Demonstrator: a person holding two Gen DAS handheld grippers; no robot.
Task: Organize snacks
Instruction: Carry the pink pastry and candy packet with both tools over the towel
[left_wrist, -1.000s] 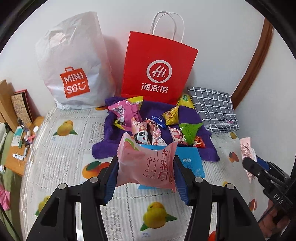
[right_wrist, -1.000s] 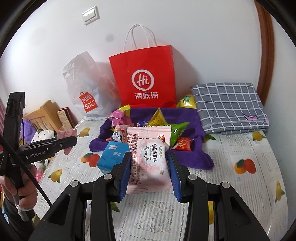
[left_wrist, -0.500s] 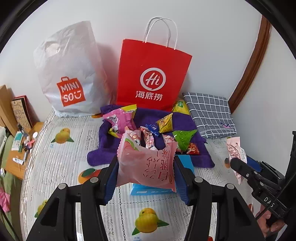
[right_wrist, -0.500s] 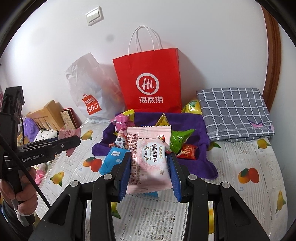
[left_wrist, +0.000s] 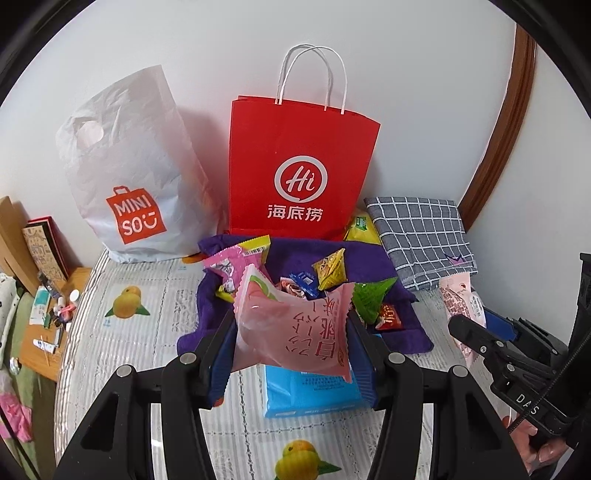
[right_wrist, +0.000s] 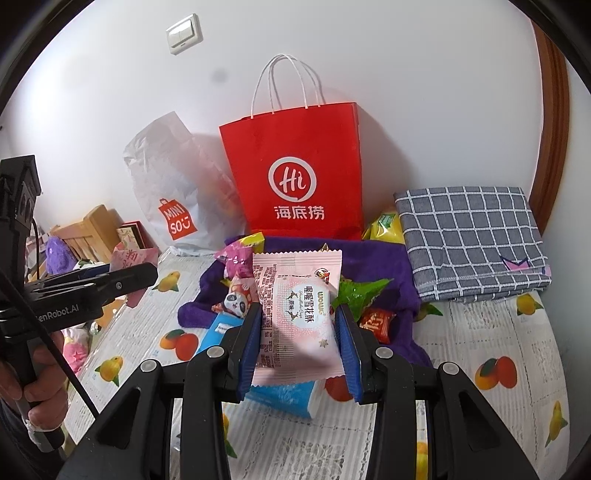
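Left gripper (left_wrist: 291, 332) clamps translucent pink packet (left_wrist: 295, 328); right gripper (right_wrist: 299, 343) clamps snowflake-crisp packet (right_wrist: 295, 314); both aloft; red bag (left_wrist: 299, 173) at 12 o'clock; snack pile (left_wrist: 325, 277) on purple towel (left_wrist: 207, 325) mostly unsorted.

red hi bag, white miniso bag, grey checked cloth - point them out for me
red Hi bag (left_wrist: 299, 162): left wrist view, front panel above the logo
white Miniso bag (left_wrist: 125, 147): left wrist view, crinkled front above the orange logo
grey checked cloth (right_wrist: 469, 236): right wrist view, middle of its top face
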